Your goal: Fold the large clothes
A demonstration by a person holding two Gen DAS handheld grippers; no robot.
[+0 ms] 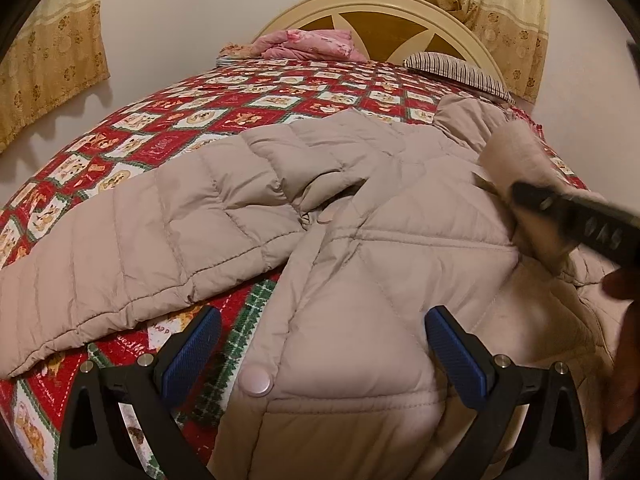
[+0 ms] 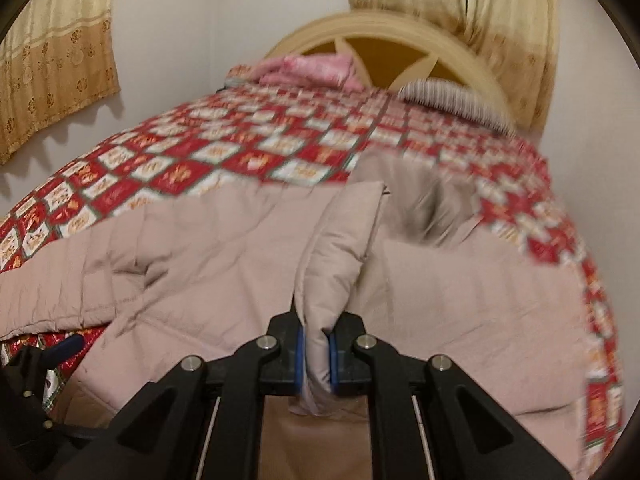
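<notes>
Beige quilted jacket point(image 1: 360, 240), spread on the bed point(image 1: 248, 92) with one sleeve point(image 1: 132, 240) flung left: your right tongs point(image 2: 316, 354) are clamped on a fabric fold (carry it inward, low and taut), while your left tongs point(image 1: 320, 348), jaws apart, should pin the front panel.

A bed point(image 1: 224, 120) with a red patterned quilt fills the middle; its arched cream headboard point(image 1: 384, 12) meets a pale wall point(image 1: 180, 20). Yellow curtains point(image 1: 52, 64) hang upper left and upper right.
</notes>
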